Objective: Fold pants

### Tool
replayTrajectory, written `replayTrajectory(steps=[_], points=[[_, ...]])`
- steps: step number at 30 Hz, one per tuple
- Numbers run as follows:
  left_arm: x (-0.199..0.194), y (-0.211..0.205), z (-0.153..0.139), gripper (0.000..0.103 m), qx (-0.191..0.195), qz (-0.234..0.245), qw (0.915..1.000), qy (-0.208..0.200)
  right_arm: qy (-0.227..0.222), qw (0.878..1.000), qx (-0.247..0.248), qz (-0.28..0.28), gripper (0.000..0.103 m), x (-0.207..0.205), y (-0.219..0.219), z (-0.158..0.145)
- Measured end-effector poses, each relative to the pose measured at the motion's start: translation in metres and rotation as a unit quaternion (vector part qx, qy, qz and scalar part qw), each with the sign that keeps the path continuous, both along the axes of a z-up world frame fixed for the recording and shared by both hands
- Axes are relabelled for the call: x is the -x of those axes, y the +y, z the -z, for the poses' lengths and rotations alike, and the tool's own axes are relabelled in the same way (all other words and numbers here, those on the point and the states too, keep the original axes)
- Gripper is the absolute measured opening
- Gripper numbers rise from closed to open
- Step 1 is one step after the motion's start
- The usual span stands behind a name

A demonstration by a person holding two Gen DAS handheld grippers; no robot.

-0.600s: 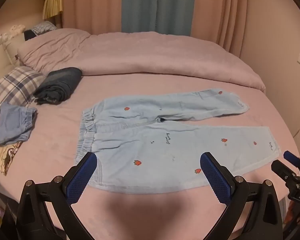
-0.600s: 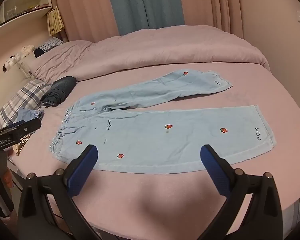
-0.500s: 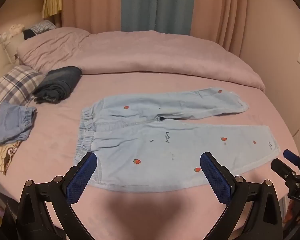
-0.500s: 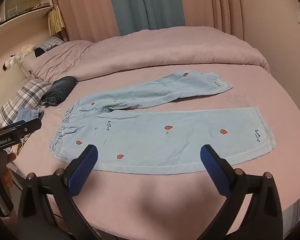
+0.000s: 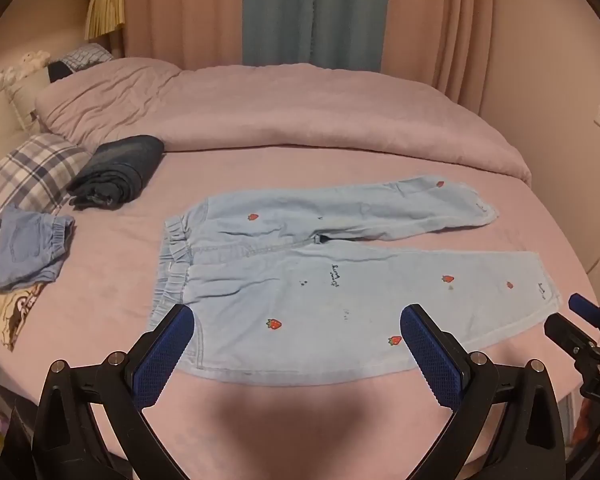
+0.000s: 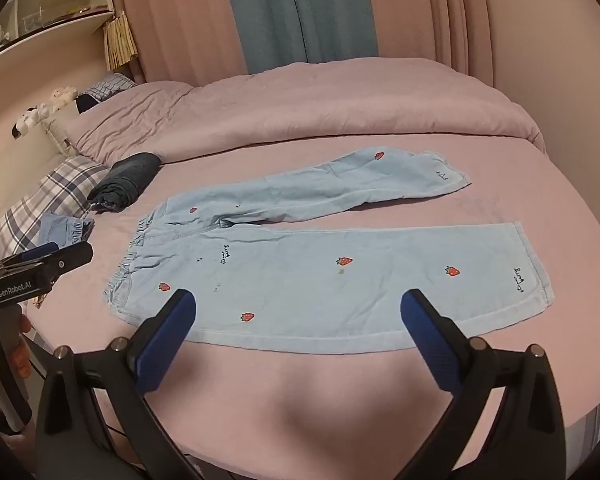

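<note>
Light blue pants [image 5: 332, 276] [image 6: 324, 268] with small red strawberries lie flat on the pink bed, waistband at the left, both legs spread out to the right. My left gripper [image 5: 298, 334] hovers open above the near edge of the pants, nothing between its blue pads. My right gripper [image 6: 298, 330] is also open and empty, held over the near leg's lower edge. In the left wrist view the right gripper's tip [image 5: 584, 322] shows at the far right; in the right wrist view the left gripper [image 6: 36, 270] shows at the far left, held by a hand.
A rolled dark garment [image 5: 120, 172] and a folded blue garment [image 5: 30, 248] lie left of the pants beside a plaid pillow [image 5: 24, 176]. A bunched pink duvet [image 5: 284, 112] covers the far half of the bed. Curtains hang behind; the bed edge [image 6: 572, 408] curves at the right.
Both views have shifted very slightly, with the pants sitting a touch higher in frame. The pants lie as before and both grippers stay open.
</note>
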State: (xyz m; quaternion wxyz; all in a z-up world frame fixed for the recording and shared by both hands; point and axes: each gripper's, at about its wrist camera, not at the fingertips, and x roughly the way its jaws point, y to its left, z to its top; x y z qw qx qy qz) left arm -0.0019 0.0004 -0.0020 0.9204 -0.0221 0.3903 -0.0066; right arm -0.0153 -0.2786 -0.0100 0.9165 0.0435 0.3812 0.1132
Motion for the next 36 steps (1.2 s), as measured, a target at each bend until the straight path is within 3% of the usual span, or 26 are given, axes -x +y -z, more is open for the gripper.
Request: replayTrajectory(steps=[36], points=[[0.004, -0.01, -0.001, 0.102, -0.021, 0.003, 0.9998, -0.002, -0.002, 1.0, -0.001, -0.003, 0.103, 0.001, 0.006, 0.001]])
